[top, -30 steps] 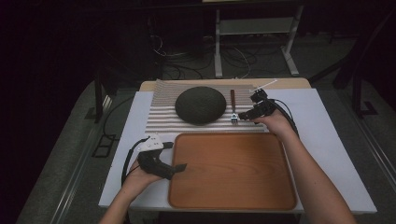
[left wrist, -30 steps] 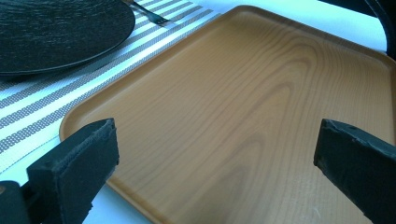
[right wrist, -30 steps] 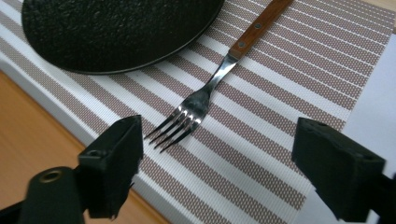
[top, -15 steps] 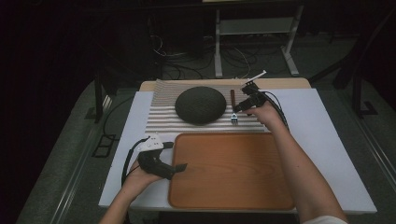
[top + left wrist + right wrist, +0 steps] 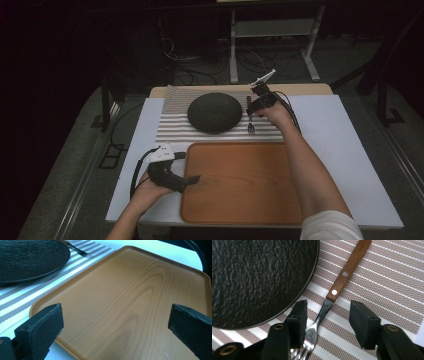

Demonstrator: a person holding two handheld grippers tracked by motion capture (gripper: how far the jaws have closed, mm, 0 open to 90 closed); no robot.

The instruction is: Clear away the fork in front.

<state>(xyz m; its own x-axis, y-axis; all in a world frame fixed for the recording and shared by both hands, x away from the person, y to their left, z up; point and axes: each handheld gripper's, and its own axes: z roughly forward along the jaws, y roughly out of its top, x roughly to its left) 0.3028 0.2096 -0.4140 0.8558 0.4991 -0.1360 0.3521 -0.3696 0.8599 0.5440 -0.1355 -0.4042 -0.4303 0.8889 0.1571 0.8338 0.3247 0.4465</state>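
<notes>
Wooden-handled fork (image 5: 331, 298) lies flat on striped mat (image 5: 175, 127), just right of black plate (image 5: 215, 112); right gripper (image 5: 327, 321) above fork neck, jaws spread either side, not gripping; left gripper (image 5: 115, 322) released wide over wooden tray (image 5: 240, 182) left edge

The left hand (image 5: 150, 187) sits near the worktop's near left corner and holds the left gripper (image 5: 192, 178) low, pointing toward the right edge. Its jaws stand wide apart with nothing between them. The right forearm (image 5: 310, 165) reaches from the near edge toward the far edge. The right gripper (image 5: 327, 322) points downward near the far edge, jaws parted and gripping nothing.
</notes>
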